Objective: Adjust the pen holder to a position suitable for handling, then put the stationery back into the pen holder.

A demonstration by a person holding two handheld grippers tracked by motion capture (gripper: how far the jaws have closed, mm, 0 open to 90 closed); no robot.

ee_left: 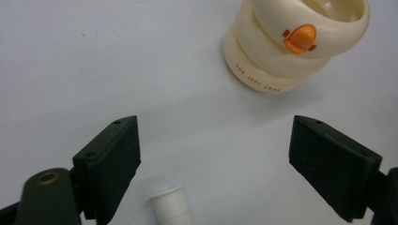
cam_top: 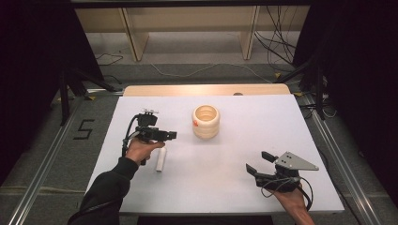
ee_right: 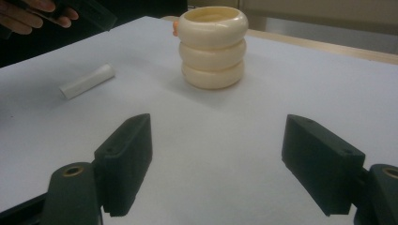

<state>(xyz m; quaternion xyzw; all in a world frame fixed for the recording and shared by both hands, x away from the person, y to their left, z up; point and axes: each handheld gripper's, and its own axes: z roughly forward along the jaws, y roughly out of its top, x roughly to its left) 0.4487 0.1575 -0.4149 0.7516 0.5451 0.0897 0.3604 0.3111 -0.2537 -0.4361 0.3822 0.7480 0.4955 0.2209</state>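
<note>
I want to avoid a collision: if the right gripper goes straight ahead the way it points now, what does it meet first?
Probably the cream ringed cup: it stands ahead between the open jaws of the right gripper, with bare white table before it. Depth is uncertain.

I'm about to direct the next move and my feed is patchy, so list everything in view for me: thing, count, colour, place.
holder: 1, cream with an orange badge on its side, three stacked bulges, upright at table centre, open top
tube: 1, white, lying flat on the table beside the left hand, apart from the holder
table: 1, white top, wooden strip along its far edge
shelf: 1, pale wood, on the floor beyond the table
cables: several, dark and white, on the floor at far right
left gripper: 1, black, jaws open, above the tube's end
right gripper: 1, black with grey plate, jaws open, near right of table, holding nothing
</note>
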